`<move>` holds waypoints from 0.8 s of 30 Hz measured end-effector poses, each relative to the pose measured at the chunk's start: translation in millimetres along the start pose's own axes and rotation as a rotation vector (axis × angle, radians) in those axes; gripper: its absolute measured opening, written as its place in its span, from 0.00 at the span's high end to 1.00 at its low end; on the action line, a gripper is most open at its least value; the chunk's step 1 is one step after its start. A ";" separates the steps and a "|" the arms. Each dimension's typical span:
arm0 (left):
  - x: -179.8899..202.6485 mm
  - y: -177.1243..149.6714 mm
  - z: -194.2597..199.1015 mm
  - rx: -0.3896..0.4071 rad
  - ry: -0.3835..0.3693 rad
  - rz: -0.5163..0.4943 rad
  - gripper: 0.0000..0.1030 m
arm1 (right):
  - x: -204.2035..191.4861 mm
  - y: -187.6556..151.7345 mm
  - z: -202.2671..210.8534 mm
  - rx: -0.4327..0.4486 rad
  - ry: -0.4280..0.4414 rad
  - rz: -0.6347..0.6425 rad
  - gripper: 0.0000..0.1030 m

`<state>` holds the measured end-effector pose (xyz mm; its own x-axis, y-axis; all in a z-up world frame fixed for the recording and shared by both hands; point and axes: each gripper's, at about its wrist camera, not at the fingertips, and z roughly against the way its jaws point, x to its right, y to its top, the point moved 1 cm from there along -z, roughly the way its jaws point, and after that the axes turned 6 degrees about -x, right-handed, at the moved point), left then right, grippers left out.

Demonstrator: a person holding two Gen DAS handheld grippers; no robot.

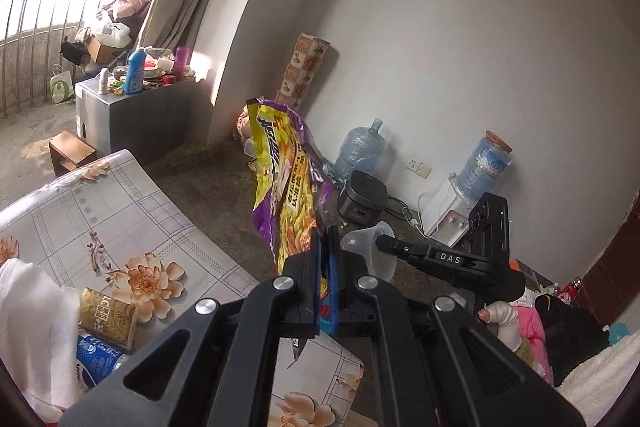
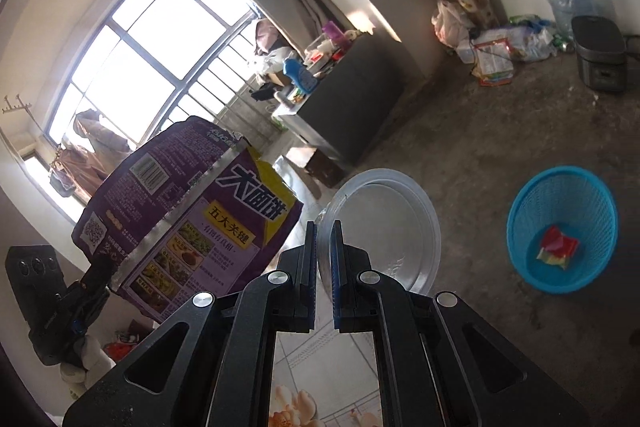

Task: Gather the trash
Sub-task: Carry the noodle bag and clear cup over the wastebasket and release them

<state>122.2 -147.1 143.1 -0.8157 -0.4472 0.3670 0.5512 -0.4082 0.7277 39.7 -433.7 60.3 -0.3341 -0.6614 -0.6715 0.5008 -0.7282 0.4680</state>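
Note:
My left gripper (image 1: 326, 231) is shut on the lower edge of a yellow and purple snack bag (image 1: 286, 183), which stands up in front of it above the floor. In the right wrist view the same snack bag (image 2: 192, 211) hangs at the left, its purple back showing, held by the left gripper (image 2: 98, 275). My right gripper (image 2: 325, 227) is shut on the rim of a clear plastic lid (image 2: 388, 223). On the floor to the right stands a blue mesh basket (image 2: 560, 227) holding a red wrapper (image 2: 558, 245). The right gripper (image 1: 380, 241) and the clear plastic lid (image 1: 366, 245) also show in the left wrist view.
A table with a floral cloth (image 1: 120, 211) carries a gold packet (image 1: 106, 317) and a blue can (image 1: 96, 355). A black rice cooker (image 1: 362, 201), water jugs (image 1: 360, 147) and a dispenser (image 1: 444, 215) line the wall. Loose packaging (image 2: 496, 55) lies near the corner. A dark cabinet (image 2: 344, 95) stands by the window.

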 end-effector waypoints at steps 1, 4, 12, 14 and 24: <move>8.2 3.8 -16.6 -0.037 -0.013 -0.015 0.98 | 10.2 1.9 2.2 0.014 -0.037 -0.023 0.96; 30.2 17.3 -69.8 -0.149 -0.072 -0.034 0.97 | 43.4 3.1 8.3 0.041 -0.113 -0.098 0.96; 72.7 25.9 -226.5 -0.443 -0.139 -0.085 0.97 | 132.3 5.2 9.3 0.050 -0.223 -0.313 0.95; 75.9 24.3 -266.7 -0.517 -0.159 -0.072 0.97 | 151.2 5.5 4.4 0.041 -0.242 -0.359 0.95; 83.9 -7.2 -429.9 -0.724 -0.067 -0.110 0.94 | 240.8 10.4 -38.3 -0.025 -0.258 -0.509 0.90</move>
<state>125.3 -523.8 -80.4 -0.8690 -0.3336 0.3655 0.4248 -0.8817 0.2053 -5.0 -593.7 -118.5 -0.7209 -0.2530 -0.6452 0.2430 -0.9641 0.1065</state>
